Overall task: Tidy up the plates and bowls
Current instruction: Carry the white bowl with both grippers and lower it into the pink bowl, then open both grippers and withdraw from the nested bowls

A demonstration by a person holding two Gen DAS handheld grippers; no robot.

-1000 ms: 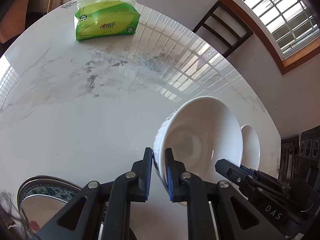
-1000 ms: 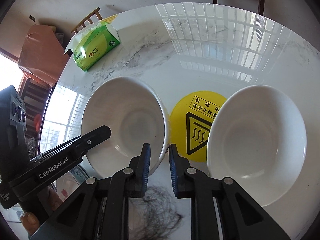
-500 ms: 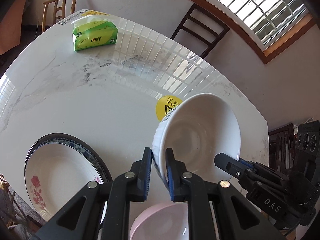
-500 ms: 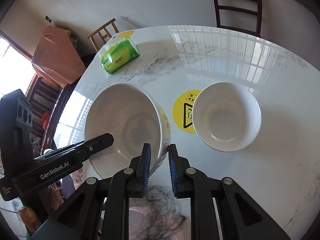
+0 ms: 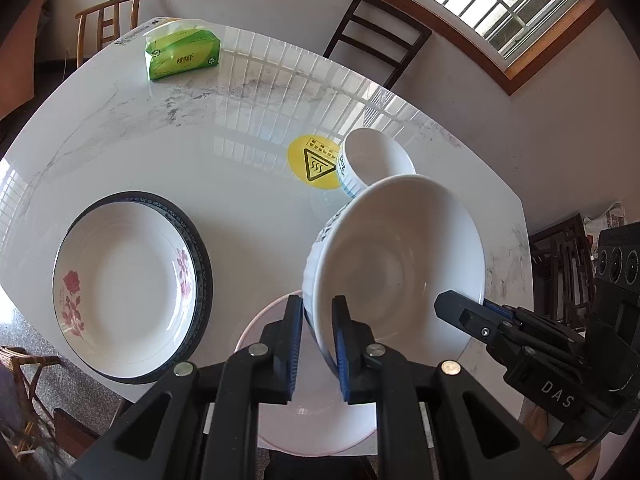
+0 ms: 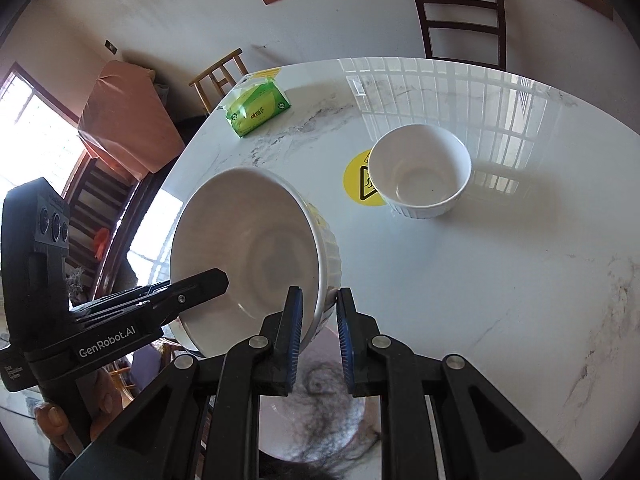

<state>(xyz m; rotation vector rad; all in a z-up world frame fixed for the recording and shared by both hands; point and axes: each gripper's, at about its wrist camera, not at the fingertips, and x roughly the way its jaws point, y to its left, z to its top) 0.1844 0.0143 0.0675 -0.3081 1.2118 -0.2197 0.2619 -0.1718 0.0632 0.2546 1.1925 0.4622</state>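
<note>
Nearest the cameras, both tools gripped one large white bowl (image 5: 396,264) by opposite sides of its rim. The left hand-held gripper (image 5: 316,344) had its blue pads clamped on the rim at the bowl's left edge, and the right hand-held gripper (image 6: 318,336) pinched the rim on the other side, so the bowl hung tilted between them, clear of the counter (image 5: 240,208). Directly beneath it, at the counter's near edge, lay a pale pink plate (image 5: 320,424), partly hidden by the fingers. To the left sat a dark-rimmed plate with a rose pattern (image 5: 128,300), apart from the pink one. Farther out, a smaller white bowl (image 6: 420,176) rested beside a yellow warning sticker (image 5: 312,162), overlapping its edge. At the far side lay a green tissue pack (image 5: 184,54), with chairs beyond.

Judging by this layout, the sorting looked to be at an early-to-middle stage: the two plates were not stacked, the two bowls were not nested, and the lifted bowl had yet to be set down anywhere.
</note>
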